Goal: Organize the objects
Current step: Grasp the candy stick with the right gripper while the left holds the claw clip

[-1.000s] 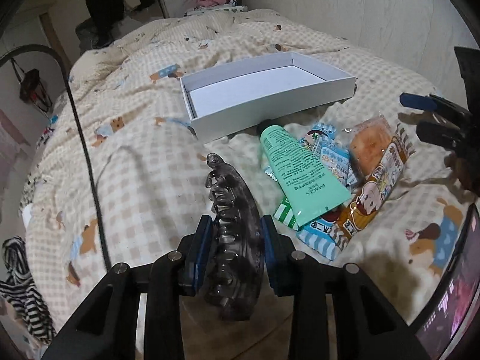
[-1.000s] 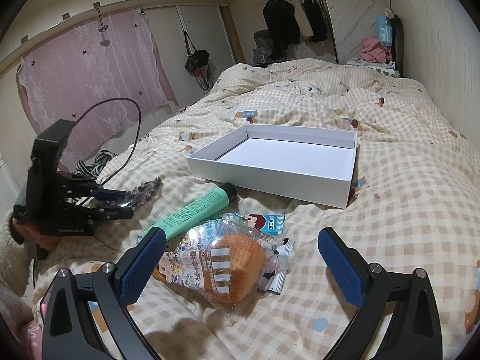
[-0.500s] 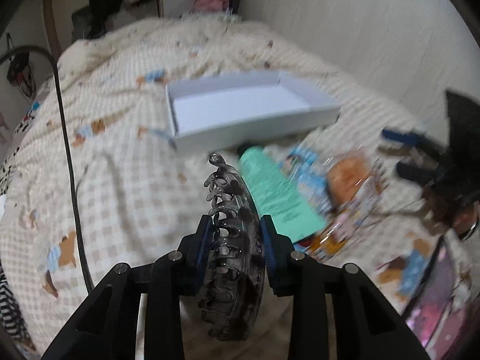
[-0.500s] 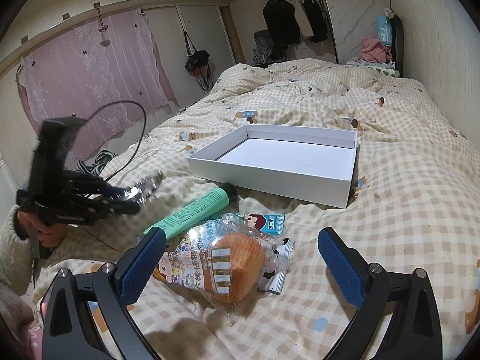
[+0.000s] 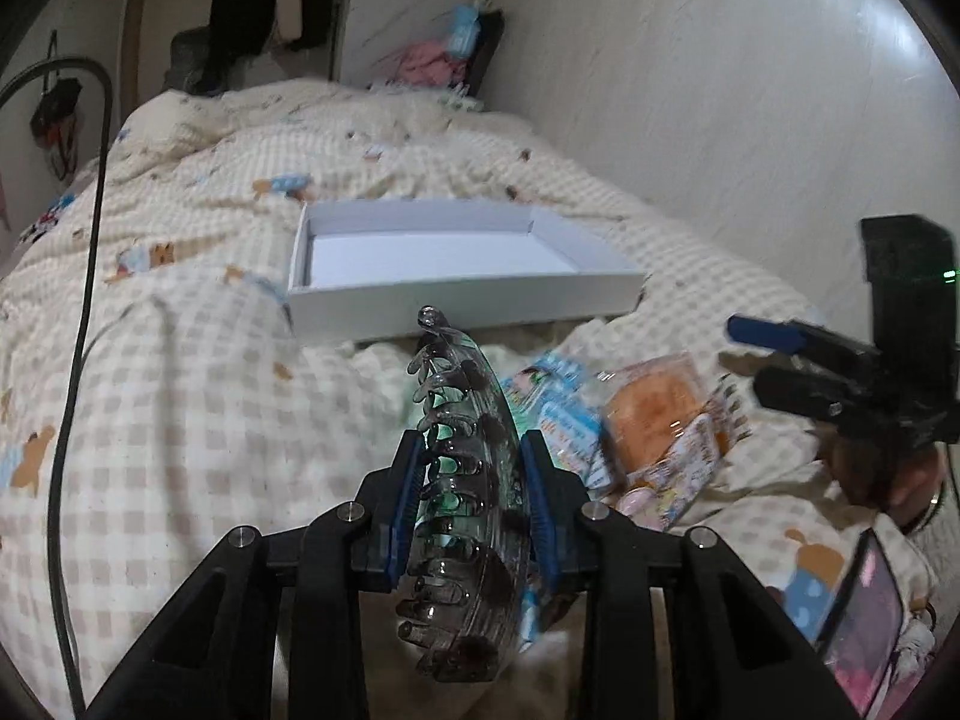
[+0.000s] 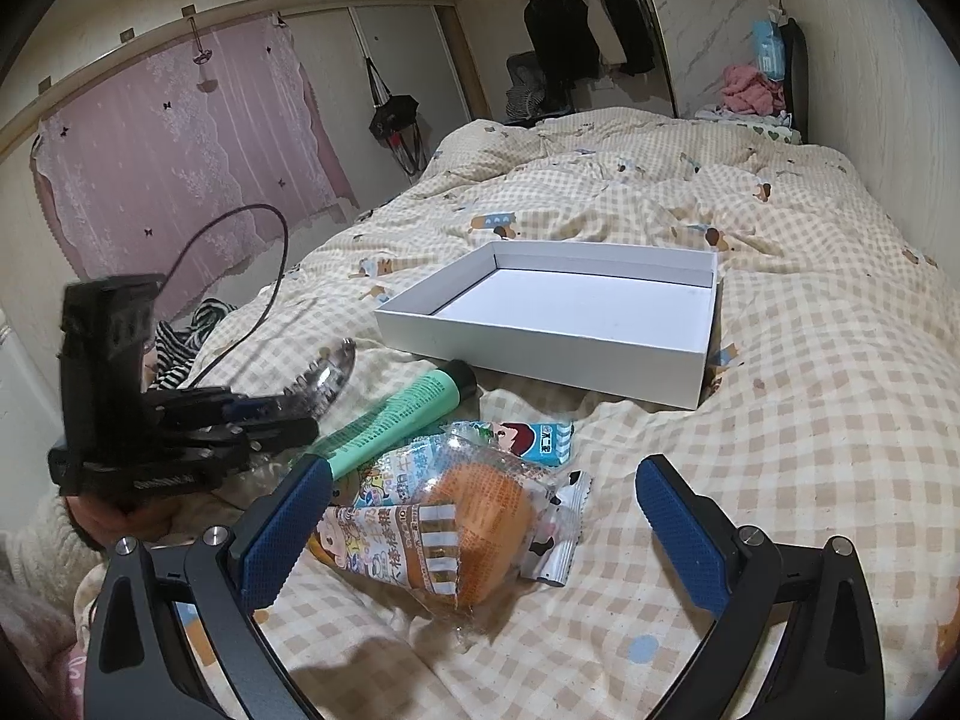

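Now, left gripper point(image 5: 469, 480): I clamp the hair claw clip point(image 5: 465, 498), heading for the white box point(image 5: 462, 306).
Right gripper point(image 6: 480, 531): fingers wide apart over the bread packet point(image 6: 468, 531), ready to take it.

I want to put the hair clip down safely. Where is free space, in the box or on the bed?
The white box holds nothing, so its whole floor is free. The quilt right of the box is also bare. It is crowded in front of the box: the green tube and snack packets lie there, between the two hand-held grippers.
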`<state>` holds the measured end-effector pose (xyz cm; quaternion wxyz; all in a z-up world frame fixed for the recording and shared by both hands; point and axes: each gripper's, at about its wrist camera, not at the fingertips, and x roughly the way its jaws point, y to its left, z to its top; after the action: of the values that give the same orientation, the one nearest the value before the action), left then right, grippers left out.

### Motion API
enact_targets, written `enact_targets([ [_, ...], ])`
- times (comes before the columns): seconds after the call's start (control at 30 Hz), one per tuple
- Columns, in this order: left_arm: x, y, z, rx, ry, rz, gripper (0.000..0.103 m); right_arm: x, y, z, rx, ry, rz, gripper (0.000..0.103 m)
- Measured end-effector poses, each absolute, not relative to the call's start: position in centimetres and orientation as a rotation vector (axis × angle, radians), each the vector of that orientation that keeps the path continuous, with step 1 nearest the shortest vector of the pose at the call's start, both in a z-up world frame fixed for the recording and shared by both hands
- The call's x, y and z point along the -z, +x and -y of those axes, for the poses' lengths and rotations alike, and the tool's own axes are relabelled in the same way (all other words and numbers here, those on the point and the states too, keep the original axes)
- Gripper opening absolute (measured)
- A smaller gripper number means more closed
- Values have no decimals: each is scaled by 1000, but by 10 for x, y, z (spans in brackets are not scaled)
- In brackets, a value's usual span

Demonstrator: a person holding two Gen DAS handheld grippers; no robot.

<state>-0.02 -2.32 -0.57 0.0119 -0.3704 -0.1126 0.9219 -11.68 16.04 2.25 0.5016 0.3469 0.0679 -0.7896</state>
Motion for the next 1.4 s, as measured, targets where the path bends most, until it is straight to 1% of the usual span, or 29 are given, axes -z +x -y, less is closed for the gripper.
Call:
enact_targets([
  [0.2, 7, 1, 28, -2863, -1138, 410, 35, -22, -116, -159, 1907, 858, -176, 102],
  [0.37, 7, 0, 27, -2868, -1136, 397, 35, -24, -121, -158, 1894, 895, -173, 102],
  [0.5, 9, 1, 28, -2874, -1144, 395, 36, -48, -128, -153, 1837, 922, -176, 102],
  [0.6, 11, 2, 34, -2885, -1154, 442, 36, -64, -122, -148, 1802, 925, -230, 102],
  [0.67, 11, 3, 37, -2889, -1143, 470, 36, -67, -111, -143, 1762, 902, -299, 102],
  [0.73, 11, 5, 37, -2887, -1130, 474, 36, -59, -105, -136, 1741, 910, -381, 102],
  [0.8, 11, 5, 37, -2887, -1131, 468, 36, -47, -103, -131, 1711, 963, -422, 101],
  [0.87, 12, 5, 38, -2888, -1128, 472, 36, -36, -106, -130, 1649, 1037, -389, 91],
  [0.93, 11, 6, 38, -2886, -1121, 480, 36, -25, -115, -128, 1619, 1134, -349, 65],
  [0.97, 11, 6, 39, -2884, -1121, 482, 36, -21, -118, -127, 1610, 1168, -333, 57],
  [1.0, 11, 6, 38, -2884, -1122, 480, 36, -16, -121, -127, 1591, 1182, -314, 41],
  [1.03, 11, 6, 39, -2885, -1121, 479, 36, -14, -122, -127, 1587, 1185, -314, 28],
  [1.1, 10, 6, 39, -2887, -1120, 475, 36, -13, -124, -128, 1597, 1189, -314, 15],
  [1.13, 10, 6, 39, -2886, -1119, 476, 36, -17, -126, -131, 1589, 1182, -271, 10],
  [1.17, 10, 6, 39, -2886, -1120, 478, 36, -21, -128, -134, 1586, 1175, -230, 6],
  [1.2, 10, 7, 39, -2886, -1119, 482, 36, -27, -131, -140, 1594, 1168, -191, 4],
  [1.4, 10, 7, 39, -2886, -1119, 485, 36, -76, -168, -206, 1828, 1108, 33, 4],
])
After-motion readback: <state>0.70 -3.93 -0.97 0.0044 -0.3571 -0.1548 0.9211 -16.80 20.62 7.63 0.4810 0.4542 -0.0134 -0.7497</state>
